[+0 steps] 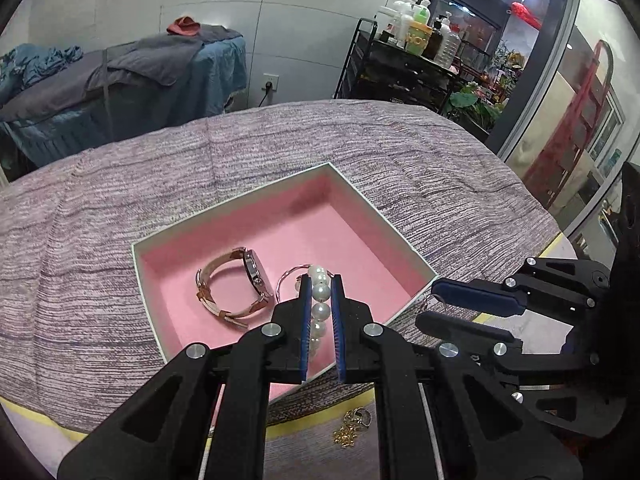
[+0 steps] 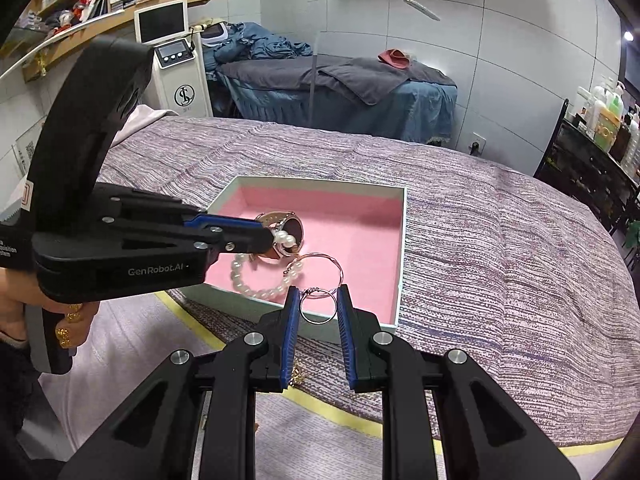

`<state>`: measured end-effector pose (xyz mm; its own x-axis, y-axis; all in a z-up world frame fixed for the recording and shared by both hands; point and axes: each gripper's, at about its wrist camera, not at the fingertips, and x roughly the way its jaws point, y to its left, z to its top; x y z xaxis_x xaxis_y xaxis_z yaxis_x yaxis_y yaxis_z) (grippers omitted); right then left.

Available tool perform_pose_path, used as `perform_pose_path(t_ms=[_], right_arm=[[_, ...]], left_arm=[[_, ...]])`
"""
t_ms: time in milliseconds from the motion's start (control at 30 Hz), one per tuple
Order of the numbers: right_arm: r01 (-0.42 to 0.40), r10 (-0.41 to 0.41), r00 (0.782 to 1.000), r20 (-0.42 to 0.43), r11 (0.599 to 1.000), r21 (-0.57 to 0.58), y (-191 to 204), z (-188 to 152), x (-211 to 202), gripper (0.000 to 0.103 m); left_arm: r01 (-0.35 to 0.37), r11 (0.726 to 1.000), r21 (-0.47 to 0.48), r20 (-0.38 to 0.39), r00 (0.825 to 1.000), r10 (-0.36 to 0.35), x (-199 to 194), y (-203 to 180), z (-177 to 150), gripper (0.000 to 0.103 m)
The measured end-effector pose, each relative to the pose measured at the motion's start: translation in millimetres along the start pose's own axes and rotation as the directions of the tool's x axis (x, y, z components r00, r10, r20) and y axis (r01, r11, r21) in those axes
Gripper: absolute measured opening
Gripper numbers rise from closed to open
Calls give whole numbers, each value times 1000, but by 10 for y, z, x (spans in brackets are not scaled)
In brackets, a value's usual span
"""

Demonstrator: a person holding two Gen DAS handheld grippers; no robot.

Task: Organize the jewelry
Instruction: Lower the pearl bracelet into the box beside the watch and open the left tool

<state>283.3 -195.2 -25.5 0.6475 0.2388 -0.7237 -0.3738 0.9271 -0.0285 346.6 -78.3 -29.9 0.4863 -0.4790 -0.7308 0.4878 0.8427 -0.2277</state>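
Observation:
A white box (image 1: 232, 210) with pink lining sits on the purple-grey bedspread. Inside it lie a watch (image 1: 236, 288) with a brown strap and a silver hoop (image 1: 288, 280). My left gripper (image 1: 320, 280) is shut on a pearl bracelet (image 1: 320, 310), which hangs over the box's near part. From the right wrist view, the bracelet (image 2: 260, 290) dangles from the left gripper (image 2: 269, 240) beside the watch (image 2: 280, 220). My right gripper (image 2: 318, 292) is shut on a second silver hoop (image 2: 308, 318), held above the box's near rim (image 2: 402, 260).
A small heap of gold jewelry (image 1: 354, 426) lies on the cloth in front of the box, under my grippers. A hand (image 2: 12, 312) holds the left gripper's handle. A massage bed (image 2: 360, 80) and a cart of bottles (image 1: 416, 40) stand beyond.

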Motion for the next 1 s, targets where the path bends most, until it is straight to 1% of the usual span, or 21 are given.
perform_pose_path(t_ms=[167, 233, 333, 500, 567, 667, 800, 1000], right_arm=[[-21, 21, 999, -25, 999, -28, 5, 131, 129, 18], [-29, 27, 999, -42, 999, -43, 15, 189, 218, 18], [-50, 44, 995, -85, 997, -60, 22, 281, 388, 18], [-49, 35, 988, -150, 995, -91, 48, 355, 634, 18], [-44, 25, 984, -176, 993, -105, 69, 375, 722, 18], [-39, 11, 978, -206, 990, -133, 112, 383, 799, 18], [-27, -10, 976, -219, 985, -168, 169, 385, 850, 18], [-16, -29, 973, -228, 981, -194, 211, 363, 910, 19]], left_arm=[[-23, 997, -69, -22, 1000, 22, 90, 192, -120, 10], [-40, 996, -76, -26, 999, 38, 82, 239, -159, 10], [-81, 995, -63, -37, 996, 79, 92, 272, -206, 10], [-158, 987, -20, -67, 985, 156, 164, 283, -273, 10], [-178, 984, -9, -84, 981, 176, 206, 304, -293, 10], [-188, 982, 3, -108, 976, 187, 281, 320, -283, 10], [-202, 979, 21, -129, 971, 203, 344, 330, -299, 10], [-201, 980, 8, -117, 973, 200, 307, 361, -271, 10]])
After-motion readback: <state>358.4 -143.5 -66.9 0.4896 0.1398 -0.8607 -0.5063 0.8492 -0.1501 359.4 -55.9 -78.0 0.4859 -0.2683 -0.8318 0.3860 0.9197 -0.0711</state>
